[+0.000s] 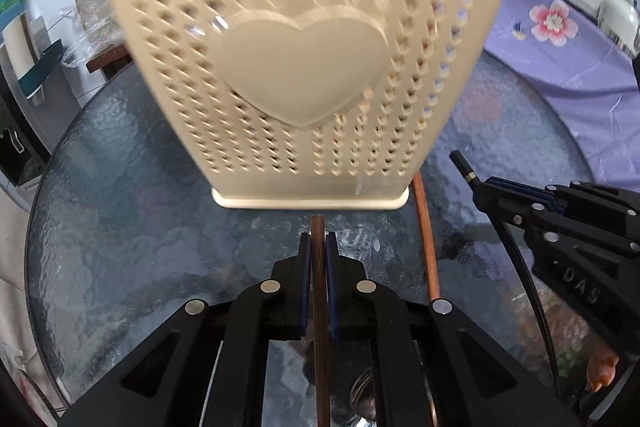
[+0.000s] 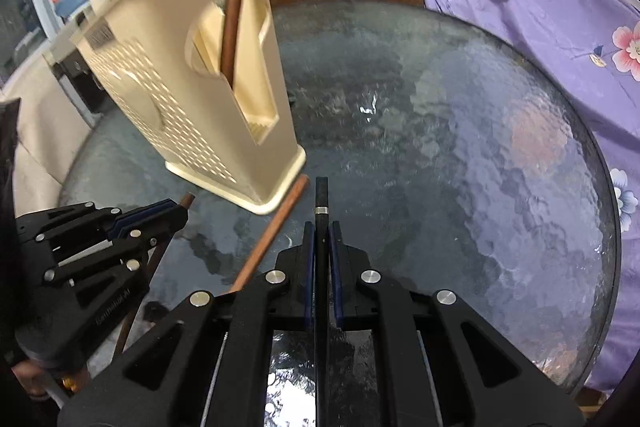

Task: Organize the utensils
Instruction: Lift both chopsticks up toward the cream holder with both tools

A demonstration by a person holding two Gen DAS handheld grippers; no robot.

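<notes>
I hold the left hand-held gripper [image 1: 319,247] clamped on a dark brown wooden chopstick [image 1: 318,267] and the right hand-held gripper [image 2: 321,237] clamped on a black chopstick with a silver band [image 2: 321,199]. Both point at the foot of the cream perforated plastic utensil holder with its raised heart [image 1: 304,67] on the textured glass bench [image 2: 440,147]. I judge that each stick should be lifted well clear of the rim, then lowered upright into a slot.
</notes>
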